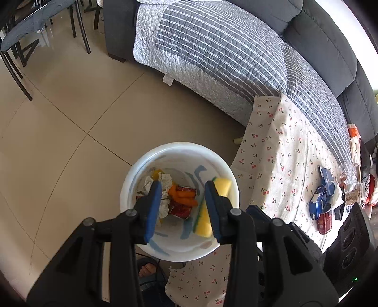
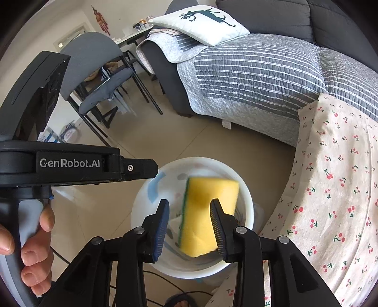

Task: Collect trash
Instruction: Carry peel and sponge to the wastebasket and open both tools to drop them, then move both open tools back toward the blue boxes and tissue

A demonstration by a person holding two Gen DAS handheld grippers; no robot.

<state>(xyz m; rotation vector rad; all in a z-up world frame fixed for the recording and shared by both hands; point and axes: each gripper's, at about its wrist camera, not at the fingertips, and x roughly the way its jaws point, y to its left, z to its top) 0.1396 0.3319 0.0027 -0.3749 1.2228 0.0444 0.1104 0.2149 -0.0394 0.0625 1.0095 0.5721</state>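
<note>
left gripper (image 1: 183, 210): fingers spread wide, holding nothing, poised above the mouth of the bin.
right gripper (image 2: 190, 226): fingers spread apart; the sponge sits in the gap between them, blurred, and contact with the fingers cannot be confirmed.
sponge (image 2: 208, 212): yellow block with a green scouring layer on 1 side, tilted, over the open bin; in the left wrist view it (image 1: 216, 207) shows partly behind the right-hand finger, at the inner right wall of the bin.
bin (image 1: 132, 179): white round pail with pale blue and grey markings, standing on the floor just beside the draped desk edge.
bin contents: crumpled white paper (image 1: 151, 183), orange snack pieces (image 1: 185, 194), a red wrapper (image 1: 180, 209).
desk (image 1: 290, 151): covered by a cream cloth with a cherry print; the cloth hangs down next to the bin.
items on desk: blue cartons (image 1: 323, 193), a red can (image 1: 324, 218), a clear container (image 1: 349, 179), all near the far right edge.
floor (image 1: 70, 141): beige tiles.
sofa (image 2: 255, 70): dark grey, covered with a striped grey quilt; a white cushion (image 2: 200, 22) with a deer print lies on it.
chair (image 2: 99, 70): grey seat, black legs, left of the sofa.
</note>
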